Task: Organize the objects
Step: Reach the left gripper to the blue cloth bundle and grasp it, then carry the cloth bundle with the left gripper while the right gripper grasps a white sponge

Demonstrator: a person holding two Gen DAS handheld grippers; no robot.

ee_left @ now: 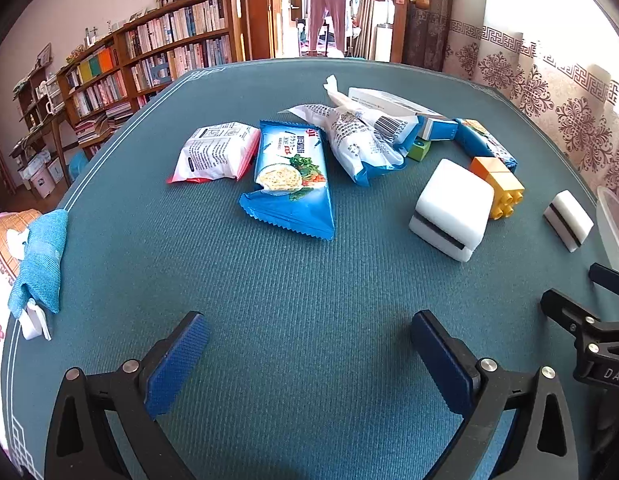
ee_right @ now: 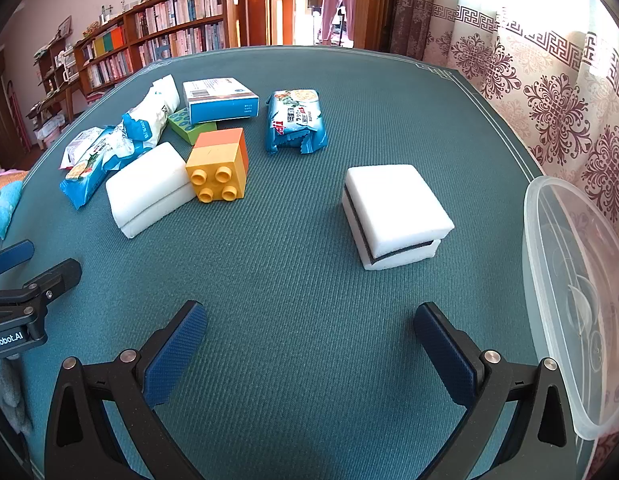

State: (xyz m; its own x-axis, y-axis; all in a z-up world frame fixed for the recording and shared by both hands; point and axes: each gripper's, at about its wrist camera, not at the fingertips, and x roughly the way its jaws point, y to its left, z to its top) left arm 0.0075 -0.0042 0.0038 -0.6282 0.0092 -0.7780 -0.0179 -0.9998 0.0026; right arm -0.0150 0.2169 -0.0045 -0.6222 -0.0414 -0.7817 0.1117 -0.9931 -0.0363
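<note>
My left gripper (ee_left: 309, 330) is open over bare green cloth, nothing between its blue pads. Ahead of it lie a blue noodle packet (ee_left: 289, 184), a white and red packet (ee_left: 217, 152), a crumpled white and blue bag (ee_left: 361, 140) and a white sponge (ee_left: 453, 208). My right gripper (ee_right: 309, 322) is also open and holds nothing. A white sponge with a dark stripe (ee_right: 393, 212) sits just beyond it to the right. Farther left are a yellow and orange block (ee_right: 221, 168), another white sponge (ee_right: 149, 192), a green block (ee_right: 185, 124), a blue and white box (ee_right: 219, 100) and a blue packet (ee_right: 295, 120).
A clear plastic tub (ee_right: 569, 300) stands at the table's right edge by the curtain. A blue cloth (ee_left: 41, 256) hangs over the left edge. The other gripper shows at the side of each view. Bookshelves (ee_left: 149, 56) stand beyond the table (ee_left: 309, 272).
</note>
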